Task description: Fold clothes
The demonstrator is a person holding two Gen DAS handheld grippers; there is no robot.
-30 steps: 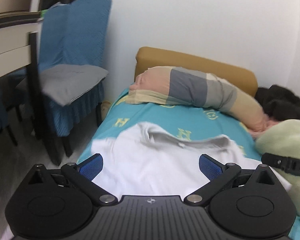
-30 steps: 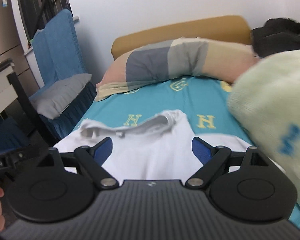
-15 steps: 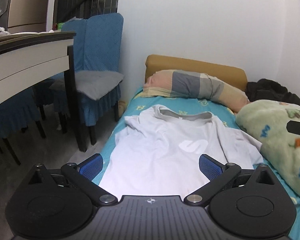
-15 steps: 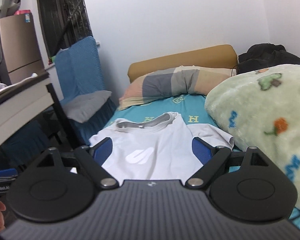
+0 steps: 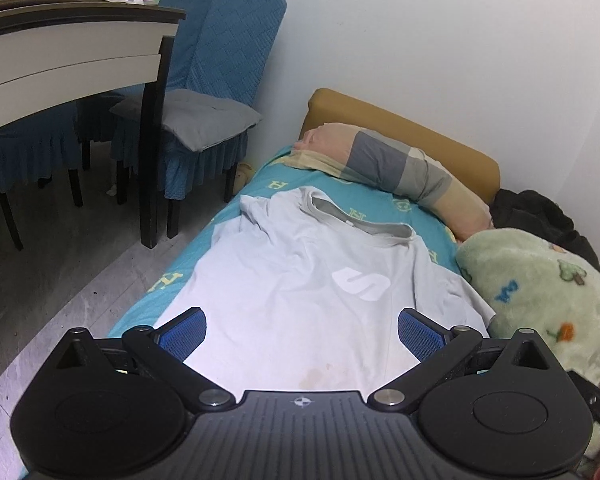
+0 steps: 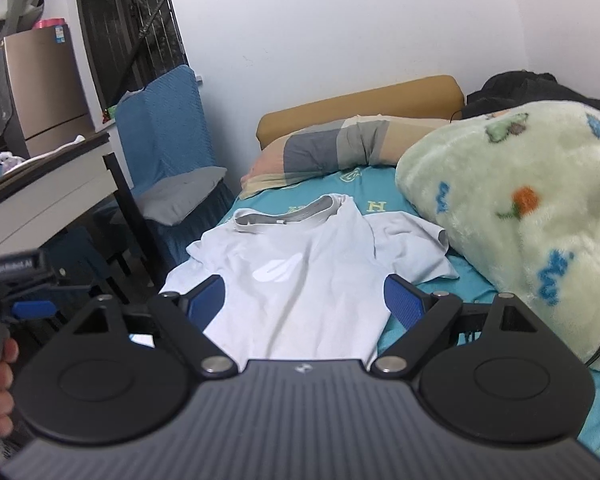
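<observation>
Change: a second ago we saw the shirt close under both cameras and blurred; now we sit further back and higher, and nearly all of it shows.
Shirt: the pale white short-sleeved cotton T-shirt (image 5: pixel 300 280) lies face up and spread out on the teal bedsheet with yellow letters (image 5: pixel 284 184), grey-lined collar toward the striped pillow (image 5: pixel 400 168); no fold shows in it.
Handling: we judge it light, limp and wrinkle-prone; the shoulders beside the collar, or the hem corners, look like the firmest places to pinch.
Left gripper: the left gripper (image 5: pixel 302 330) hangs over the hem end, blue pads spread wide with nothing between them.
Right gripper: the right gripper (image 6: pixel 304 296) hovers likewise, jaws apart and empty.
Surroundings: a fluffy green patterned blanket (image 6: pixel 520 220) lies against the shirt's right sleeve; a blue-covered chair (image 5: pixel 220 80) stands by the bed.
Hidden: our gripper bodies cover the hem; the left sleeve is bunched, and we cannot tell how far the blanket overlaps the right one.
</observation>
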